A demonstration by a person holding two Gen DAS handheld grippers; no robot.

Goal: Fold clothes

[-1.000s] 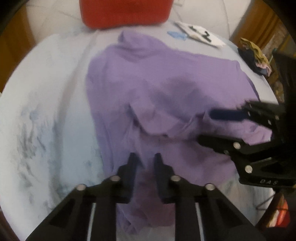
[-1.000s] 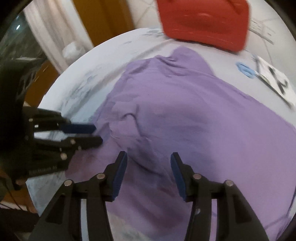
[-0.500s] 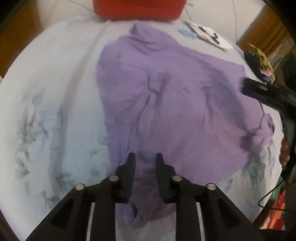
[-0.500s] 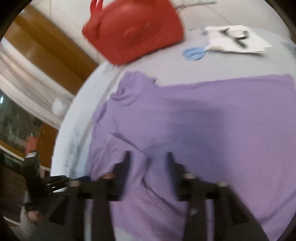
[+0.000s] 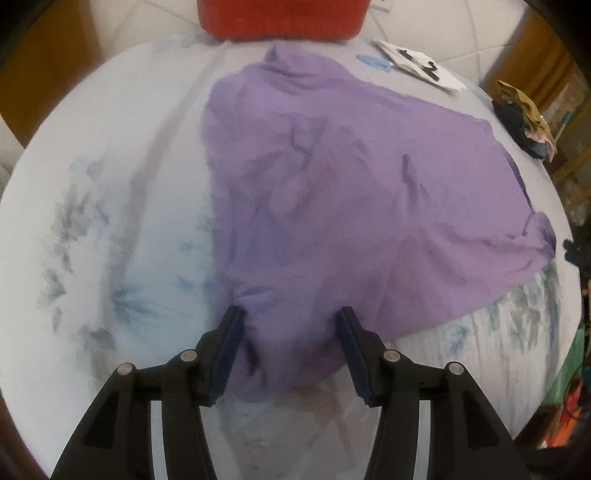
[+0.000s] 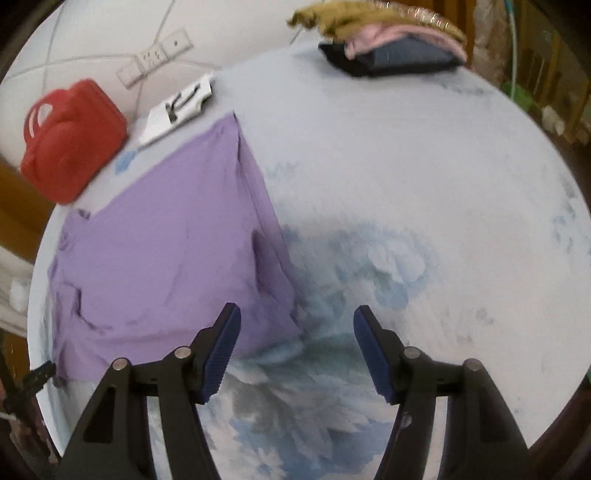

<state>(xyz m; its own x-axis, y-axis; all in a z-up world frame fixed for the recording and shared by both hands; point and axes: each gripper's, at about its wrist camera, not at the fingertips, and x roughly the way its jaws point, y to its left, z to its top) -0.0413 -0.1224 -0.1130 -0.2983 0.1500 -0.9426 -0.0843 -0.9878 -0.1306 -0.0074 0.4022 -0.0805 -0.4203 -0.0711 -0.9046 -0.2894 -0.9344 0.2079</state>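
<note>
A purple garment (image 5: pixel 332 192) lies spread and wrinkled on the pale blue-flowered bed sheet (image 5: pixel 110 221). My left gripper (image 5: pixel 290 325) is open, its jaws standing either side of the garment's near edge, holding nothing. In the right wrist view the same garment (image 6: pixel 166 251) lies at the left. My right gripper (image 6: pixel 297 332) is open and empty, above the sheet (image 6: pixel 406 184) just beyond the garment's near right corner.
A red bag (image 5: pixel 280 18) sits at the head of the bed, also in the right wrist view (image 6: pixel 70 140). White paper (image 5: pixel 421 66) lies near it. A pile of folded clothes (image 6: pixel 391 44) sits at the far edge.
My left gripper has opened and let go of the garment. My right gripper has opened and swung right, off the garment and over bare sheet.
</note>
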